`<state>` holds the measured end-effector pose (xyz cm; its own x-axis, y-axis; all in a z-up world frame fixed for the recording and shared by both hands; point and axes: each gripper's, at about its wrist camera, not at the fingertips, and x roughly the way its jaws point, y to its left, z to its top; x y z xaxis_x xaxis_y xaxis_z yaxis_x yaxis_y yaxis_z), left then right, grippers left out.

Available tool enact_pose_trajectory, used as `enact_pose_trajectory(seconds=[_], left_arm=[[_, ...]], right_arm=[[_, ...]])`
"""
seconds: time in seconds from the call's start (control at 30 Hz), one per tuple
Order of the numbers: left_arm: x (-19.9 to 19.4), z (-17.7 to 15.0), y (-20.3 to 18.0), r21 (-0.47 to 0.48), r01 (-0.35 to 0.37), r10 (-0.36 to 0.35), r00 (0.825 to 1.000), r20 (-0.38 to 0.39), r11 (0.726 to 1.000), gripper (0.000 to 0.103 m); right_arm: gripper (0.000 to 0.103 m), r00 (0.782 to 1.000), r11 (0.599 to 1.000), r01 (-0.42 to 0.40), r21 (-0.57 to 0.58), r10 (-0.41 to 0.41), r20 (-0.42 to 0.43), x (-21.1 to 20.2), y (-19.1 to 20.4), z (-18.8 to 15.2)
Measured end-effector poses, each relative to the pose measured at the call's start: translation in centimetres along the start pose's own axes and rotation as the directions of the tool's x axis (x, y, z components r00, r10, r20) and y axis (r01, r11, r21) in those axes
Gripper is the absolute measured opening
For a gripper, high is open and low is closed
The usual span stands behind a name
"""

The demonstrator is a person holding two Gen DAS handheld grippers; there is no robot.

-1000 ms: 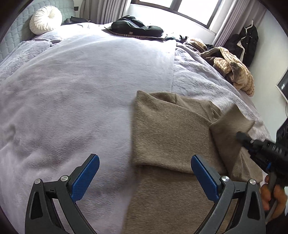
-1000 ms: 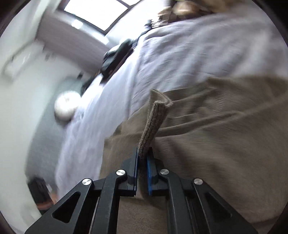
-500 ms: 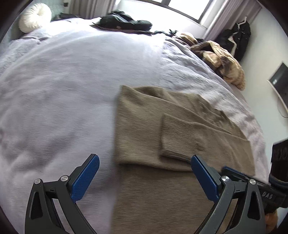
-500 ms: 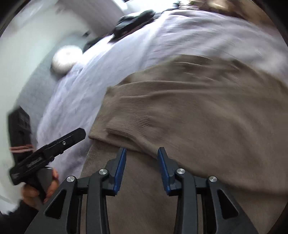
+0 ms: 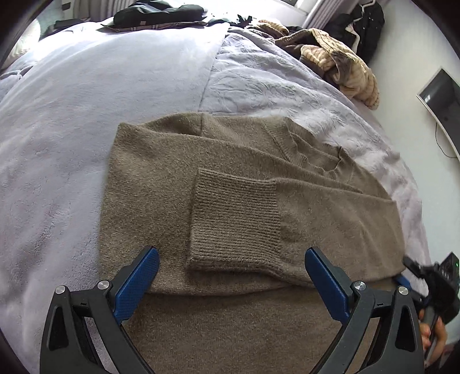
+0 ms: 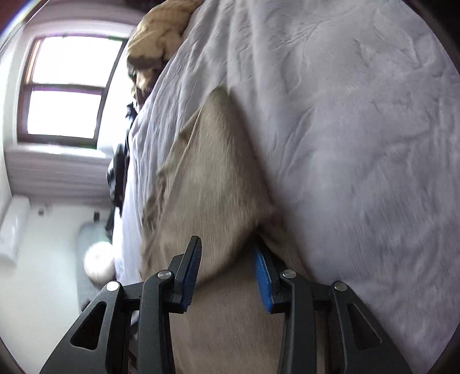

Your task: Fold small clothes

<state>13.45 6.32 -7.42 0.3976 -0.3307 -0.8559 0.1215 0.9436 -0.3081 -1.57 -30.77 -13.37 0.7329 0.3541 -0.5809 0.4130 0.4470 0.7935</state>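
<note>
A brown knit sweater (image 5: pixel 178 195) lies flat on the lilac bed cover (image 5: pixel 57 120), both sleeves folded across its chest, one ribbed cuff (image 5: pixel 235 221) on top. My left gripper (image 5: pixel 230 284) is wide open just above the sweater's body, below that cuff. My right gripper (image 6: pixel 227 270) is open and tilted sideways at the sweater's right edge (image 6: pixel 212 184), jaws either side of the folded sleeve's corner. It also shows at the lower right of the left wrist view (image 5: pixel 431 282).
A heap of tan and dark clothes (image 5: pixel 339 57) lies at the bed's far right. A black garment (image 5: pixel 161 14) lies at the far edge. A monitor (image 5: pixel 442 95) stands by the right wall. A round white cushion (image 6: pixel 99 261) sits near the headboard.
My right gripper let go of the sleeve cuff, which now lies flat on the chest, then opened wider and swung to the sweater's right edge. My left gripper moved closer over the sweater.
</note>
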Motion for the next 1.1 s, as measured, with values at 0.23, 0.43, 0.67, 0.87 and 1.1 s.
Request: enact_pose_trajectory(seconds=[0.23, 0.43, 0.67, 0.87, 1.1], left_arm=[[0.3, 0.2, 0.2, 0.003, 0.028, -0.027, 0.999, -0.039, 1.000, 0.049], [-1.0, 0.1, -0.4, 0.021, 0.081, -0.081, 0.997, -0.008, 0.996, 0.010], [-0.9, -1.4, 0.1, 0.024, 0.058, -0.057, 0.998, -0.016, 0.998, 0.010], [-0.9, -2.5, 0.5, 0.044, 0.003, -0.003, 1.000, -0.001, 0.999, 0.010], [-3.6, -2.8, 0.2, 0.138, -0.105, 0.096, 0.993, 0.071, 0.985, 0.011]], right_arm=[[0.040, 1.000, 1.000, -0.019, -0.010, 0.020, 0.004, 0.5, -0.2, 0.5], [0.006, 1.000, 0.995, 0.000, -0.096, 0.002, 0.019, -0.7, 1.1, 1.1], [0.006, 0.995, 0.960, 0.098, -0.262, -0.094, 0.031, -1.5, 2.3, 2.2], [0.010, 0.989, 0.955, 0.120, -0.272, -0.137, -0.045, -1.2, 0.8, 1.7], [0.047, 0.994, 0.918, 0.105, -0.382, -0.093, 0.051, -5.6, 1.7, 2.1]])
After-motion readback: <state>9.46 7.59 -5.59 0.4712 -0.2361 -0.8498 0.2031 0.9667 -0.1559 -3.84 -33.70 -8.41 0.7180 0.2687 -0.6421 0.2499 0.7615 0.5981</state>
